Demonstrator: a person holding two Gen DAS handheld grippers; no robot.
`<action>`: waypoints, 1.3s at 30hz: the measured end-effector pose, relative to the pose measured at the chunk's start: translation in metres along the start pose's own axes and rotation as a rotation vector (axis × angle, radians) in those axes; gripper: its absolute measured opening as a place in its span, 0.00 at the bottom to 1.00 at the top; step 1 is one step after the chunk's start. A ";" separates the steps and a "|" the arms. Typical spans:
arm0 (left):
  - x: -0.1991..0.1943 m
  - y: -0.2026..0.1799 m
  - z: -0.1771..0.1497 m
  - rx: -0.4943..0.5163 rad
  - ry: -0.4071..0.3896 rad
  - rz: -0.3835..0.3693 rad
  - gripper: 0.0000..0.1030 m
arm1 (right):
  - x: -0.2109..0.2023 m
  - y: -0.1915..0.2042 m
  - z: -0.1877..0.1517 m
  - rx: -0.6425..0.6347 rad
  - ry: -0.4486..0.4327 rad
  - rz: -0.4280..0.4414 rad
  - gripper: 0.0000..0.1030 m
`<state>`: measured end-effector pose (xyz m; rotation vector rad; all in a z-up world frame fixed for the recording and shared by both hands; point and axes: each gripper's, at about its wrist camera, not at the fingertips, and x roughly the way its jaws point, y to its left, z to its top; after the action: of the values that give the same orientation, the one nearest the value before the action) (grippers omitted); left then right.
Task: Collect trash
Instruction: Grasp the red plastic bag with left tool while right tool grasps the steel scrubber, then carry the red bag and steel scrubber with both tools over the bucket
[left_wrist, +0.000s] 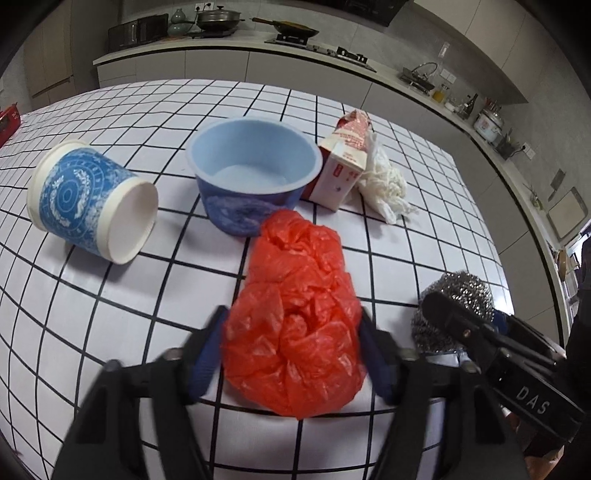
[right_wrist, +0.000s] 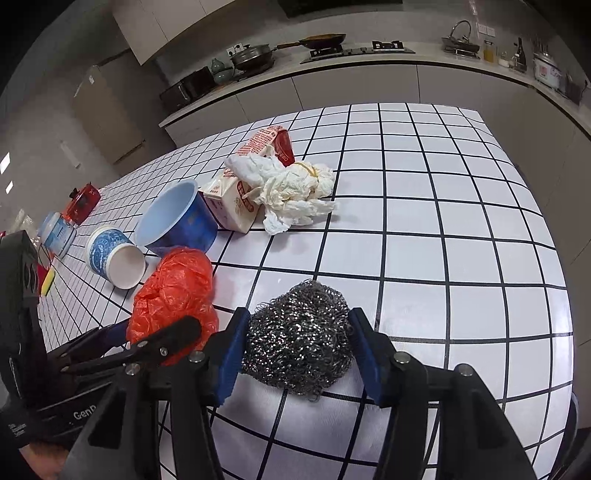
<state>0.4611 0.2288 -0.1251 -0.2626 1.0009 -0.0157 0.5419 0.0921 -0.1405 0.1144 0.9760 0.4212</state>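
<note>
A crumpled red plastic bag (left_wrist: 295, 325) lies on the white grid-patterned table (left_wrist: 110, 332). My left gripper (left_wrist: 291, 314) is shut on it, a blue pad pressed against each side of the bag. Just to its right sits a steel wool scourer (right_wrist: 299, 339), and my right gripper (right_wrist: 298, 314) is shut on that, its pads against both flanks. The right wrist view shows the left gripper (right_wrist: 159, 326) and the red bag (right_wrist: 173, 291) at the lower left. Both bundles rest on the tabletop.
Behind the bag stand a blue bowl (left_wrist: 255, 166), a paper cup (left_wrist: 92, 203) on its side, a red-and-white carton (left_wrist: 343, 162) and crumpled tissue (left_wrist: 384, 184). A small jar (right_wrist: 57, 232) and a red object (right_wrist: 83, 201) sit at the far left. Kitchen counters run behind.
</note>
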 end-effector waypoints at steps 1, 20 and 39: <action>0.000 0.000 0.000 0.004 0.002 -0.012 0.39 | -0.001 0.000 -0.001 0.002 -0.004 0.002 0.54; -0.053 -0.034 -0.024 0.163 -0.035 -0.177 0.32 | -0.069 -0.009 -0.035 0.107 -0.116 -0.028 0.51; -0.058 -0.200 -0.097 0.476 0.079 -0.426 0.32 | -0.217 -0.137 -0.166 0.441 -0.238 -0.293 0.51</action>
<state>0.3697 0.0223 -0.0814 -0.0330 0.9741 -0.6478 0.3402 -0.1342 -0.1026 0.4054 0.8213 -0.0814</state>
